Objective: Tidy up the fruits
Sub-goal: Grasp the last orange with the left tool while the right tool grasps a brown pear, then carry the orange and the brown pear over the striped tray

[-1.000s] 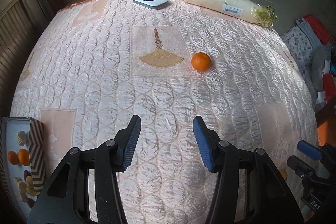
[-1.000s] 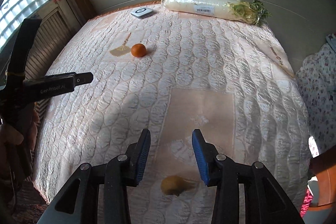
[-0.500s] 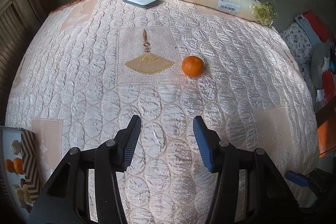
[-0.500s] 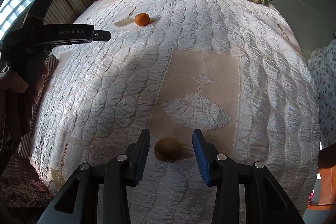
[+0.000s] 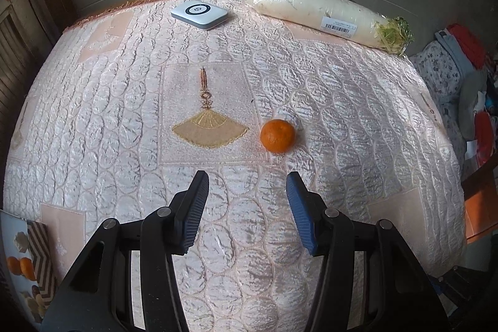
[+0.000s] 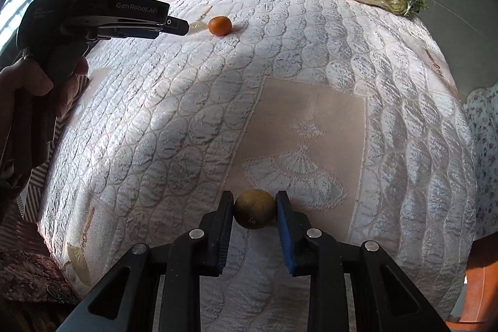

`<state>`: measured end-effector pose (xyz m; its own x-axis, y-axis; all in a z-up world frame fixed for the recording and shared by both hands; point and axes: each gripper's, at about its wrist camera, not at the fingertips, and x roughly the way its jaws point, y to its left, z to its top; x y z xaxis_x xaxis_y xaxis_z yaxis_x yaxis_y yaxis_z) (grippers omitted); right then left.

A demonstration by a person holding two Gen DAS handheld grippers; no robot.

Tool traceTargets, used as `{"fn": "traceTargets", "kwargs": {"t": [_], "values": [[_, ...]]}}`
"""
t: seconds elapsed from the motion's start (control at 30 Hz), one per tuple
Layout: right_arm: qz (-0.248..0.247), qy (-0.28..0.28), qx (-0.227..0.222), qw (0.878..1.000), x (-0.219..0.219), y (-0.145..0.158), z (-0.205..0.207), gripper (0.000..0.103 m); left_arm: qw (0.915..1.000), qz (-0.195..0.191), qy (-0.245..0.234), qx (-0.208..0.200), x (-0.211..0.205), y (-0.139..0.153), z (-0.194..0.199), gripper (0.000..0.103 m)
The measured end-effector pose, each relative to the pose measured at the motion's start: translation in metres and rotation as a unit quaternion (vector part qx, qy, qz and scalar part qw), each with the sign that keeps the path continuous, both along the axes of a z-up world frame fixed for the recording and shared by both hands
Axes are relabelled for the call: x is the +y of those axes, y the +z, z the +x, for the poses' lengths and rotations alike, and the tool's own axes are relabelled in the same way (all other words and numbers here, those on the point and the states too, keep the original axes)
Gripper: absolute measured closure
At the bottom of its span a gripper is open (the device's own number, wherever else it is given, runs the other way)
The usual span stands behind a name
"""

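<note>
Left wrist view: left tongs (image 5: 247,181) partly open, empty, above pink quilted bed cover (image 5: 358,126). Round orange mandarin (image 5: 277,135) at one o'clock, just beyond blue fingertip. Wrapped white radish (image 5: 323,14) far at one o'clock; white square device (image 5: 199,13) at eleven.

Right wrist view: right tongs (image 6: 254,199) closing, both pads touching round brownish-green fruit (image 6: 254,209) between them. Mandarin (image 6: 220,25) far at eleven o'clock, near left tongs (image 6: 179,27).

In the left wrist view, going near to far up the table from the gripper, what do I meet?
Left gripper → orange → white device and wrapped radish at the far edge.
</note>
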<state>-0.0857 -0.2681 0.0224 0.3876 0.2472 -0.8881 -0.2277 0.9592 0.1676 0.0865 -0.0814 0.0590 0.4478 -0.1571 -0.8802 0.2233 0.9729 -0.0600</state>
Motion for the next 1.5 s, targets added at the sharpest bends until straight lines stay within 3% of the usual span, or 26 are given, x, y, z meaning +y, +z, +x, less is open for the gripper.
{"fn": "traceTargets", "kwargs": {"t": [0.37,0.47,0.53,0.77,1.13,1.5], "values": [[0.024,-0.014,-0.022,0.999,0.005,0.008,0.042,0.077,0.9993,-0.001,-0.02,0.031,-0.029,-0.03,0.041,0.051],[0.026,-0.008,-0.027,0.999,0.008,0.011,0.046,0.077,0.9989,-0.021,-0.027,0.032,-0.031,-0.033,0.045,0.052],[0.029,-0.004,-0.031,0.999,0.01,0.015,0.049,0.077,0.999,-0.019,-0.028,0.029,-0.031,-0.033,0.044,0.072],[0.035,0.007,-0.04,0.999,0.024,0.024,0.06,0.077,0.9996,-0.01,-0.021,0.015,-0.018,-0.026,0.03,0.073],[0.038,0.063,-0.057,0.996,0.083,0.047,0.073,0.077,0.9984,0.012,0.052,-0.017,0.057,0.007,-0.023,0.073],[0.042,0.148,-0.07,0.986,0.168,0.061,0.067,0.077,0.9889,0.028,0.142,-0.035,0.152,0.026,-0.08,0.073]]}}
